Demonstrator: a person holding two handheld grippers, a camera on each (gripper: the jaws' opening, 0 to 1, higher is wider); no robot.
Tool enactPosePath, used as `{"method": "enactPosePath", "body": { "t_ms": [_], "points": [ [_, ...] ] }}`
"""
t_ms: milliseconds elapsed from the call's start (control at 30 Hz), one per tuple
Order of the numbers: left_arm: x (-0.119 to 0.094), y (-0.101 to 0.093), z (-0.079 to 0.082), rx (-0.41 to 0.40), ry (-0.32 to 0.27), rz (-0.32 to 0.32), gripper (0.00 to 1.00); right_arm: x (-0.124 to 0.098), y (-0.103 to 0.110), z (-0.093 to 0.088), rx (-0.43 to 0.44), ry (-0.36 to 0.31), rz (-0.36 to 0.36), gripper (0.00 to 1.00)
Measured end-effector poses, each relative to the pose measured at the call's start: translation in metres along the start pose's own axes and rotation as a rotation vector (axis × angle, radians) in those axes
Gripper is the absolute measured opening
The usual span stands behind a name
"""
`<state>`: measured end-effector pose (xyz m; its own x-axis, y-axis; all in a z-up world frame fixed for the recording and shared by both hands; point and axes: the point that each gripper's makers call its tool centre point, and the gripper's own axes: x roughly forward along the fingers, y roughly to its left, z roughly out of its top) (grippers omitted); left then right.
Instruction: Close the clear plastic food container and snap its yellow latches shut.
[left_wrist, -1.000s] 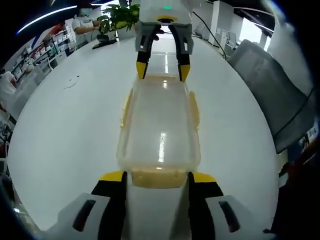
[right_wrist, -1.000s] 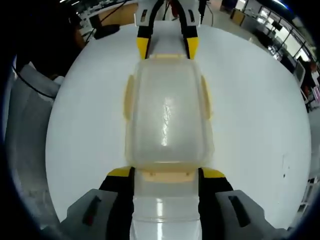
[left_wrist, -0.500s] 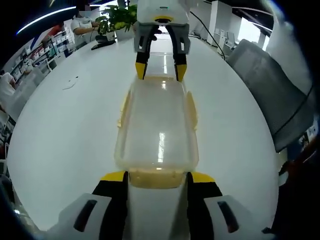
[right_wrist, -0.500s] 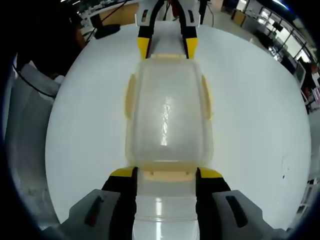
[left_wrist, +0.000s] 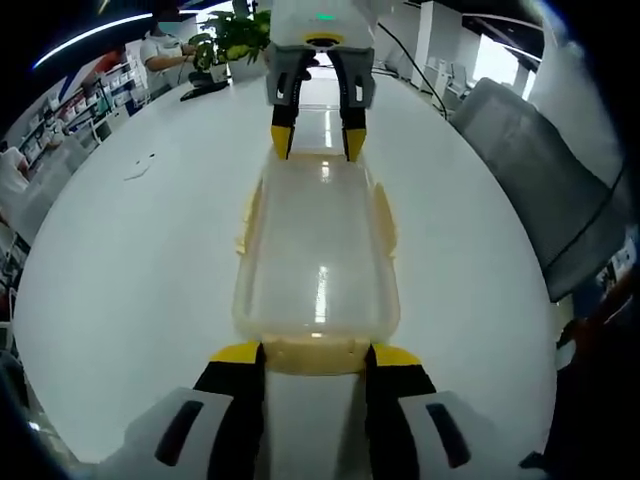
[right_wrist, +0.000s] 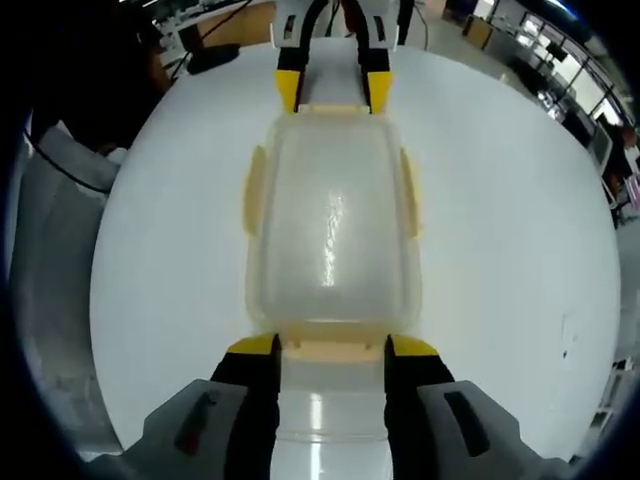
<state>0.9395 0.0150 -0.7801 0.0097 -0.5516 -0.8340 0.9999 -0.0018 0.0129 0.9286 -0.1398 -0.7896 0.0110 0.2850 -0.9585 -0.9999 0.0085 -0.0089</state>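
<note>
Left gripper view: the clear plastic food container (left_wrist: 316, 260) lies lengthwise between opposing grippers, each one's narrowly parted fingers (left_wrist: 236, 354) bracketing an end latch (left_wrist: 317, 355).

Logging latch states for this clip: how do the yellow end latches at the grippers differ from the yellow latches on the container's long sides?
Each end latch sits between a gripper's yellow-tipped jaws; each side latch has no gripper near it. The end latch reads as a wide strip across the short edge; the side latch as a narrow strip along the long edge. Both are pale yellow on the clear container. Whether any has snapped shut cannot be told.
</note>
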Motion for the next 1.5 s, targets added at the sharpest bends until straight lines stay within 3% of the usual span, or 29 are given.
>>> {"method": "enactPosePath", "body": {
  "t_ms": [767, 1200, 1500],
  "points": [
    [-0.004, 0.006, -0.013, -0.018, 0.049, 0.011, 0.32, -0.002, 0.001, 0.005, -0.028, 0.021, -0.007, 0.34],
    [-0.033, -0.009, -0.010, -0.040, 0.077, 0.026, 0.32, -0.017, 0.005, 0.026, -0.065, 0.004, 0.005, 0.34],
    [-0.057, -0.021, 0.005, -0.041, 0.102, 0.035, 0.32, -0.044, 0.015, 0.036, -0.092, -0.013, 0.010, 0.34]
  ]
}}
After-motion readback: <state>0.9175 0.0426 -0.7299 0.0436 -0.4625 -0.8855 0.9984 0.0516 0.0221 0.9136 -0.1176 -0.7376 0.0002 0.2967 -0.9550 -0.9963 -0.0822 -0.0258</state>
